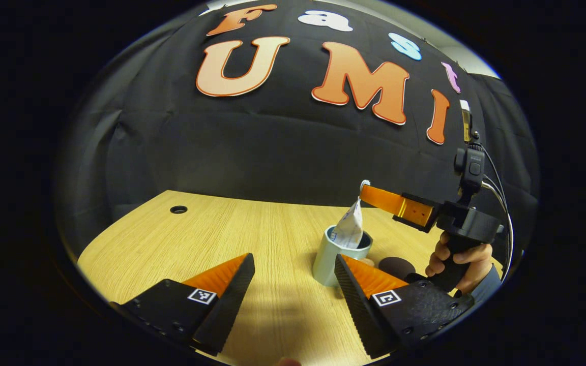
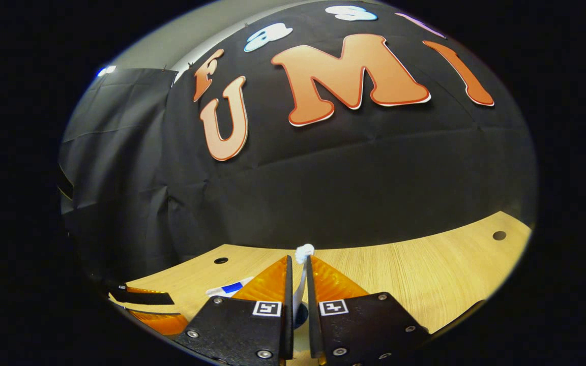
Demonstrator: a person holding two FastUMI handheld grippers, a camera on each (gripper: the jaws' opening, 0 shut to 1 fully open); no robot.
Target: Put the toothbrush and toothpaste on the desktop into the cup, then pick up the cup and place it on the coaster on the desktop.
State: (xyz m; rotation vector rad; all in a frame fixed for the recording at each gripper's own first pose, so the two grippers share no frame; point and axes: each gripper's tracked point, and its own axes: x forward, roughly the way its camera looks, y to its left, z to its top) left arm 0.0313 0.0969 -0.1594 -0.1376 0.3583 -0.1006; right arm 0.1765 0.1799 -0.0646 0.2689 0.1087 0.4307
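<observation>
Left gripper (image 1: 293, 284) spread wide, holding nothing, low over desk (image 1: 232, 229). Cup (image 1: 334, 256) base hidden behind its finger. Toothpaste (image 1: 349, 229) stands tilted in cup. Dark coaster (image 1: 396, 267) just right of cup, partly hidden. Right gripper (image 2: 298, 274), held by hand (image 1: 458, 259), clamps toothbrush (image 2: 303, 252) above cup; handle mostly hidden between fingers.

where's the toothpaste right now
In the left gripper view, the toothpaste hangs upright from the right hand-held gripper, its lower end inside the cup on the desk's right side.
</observation>
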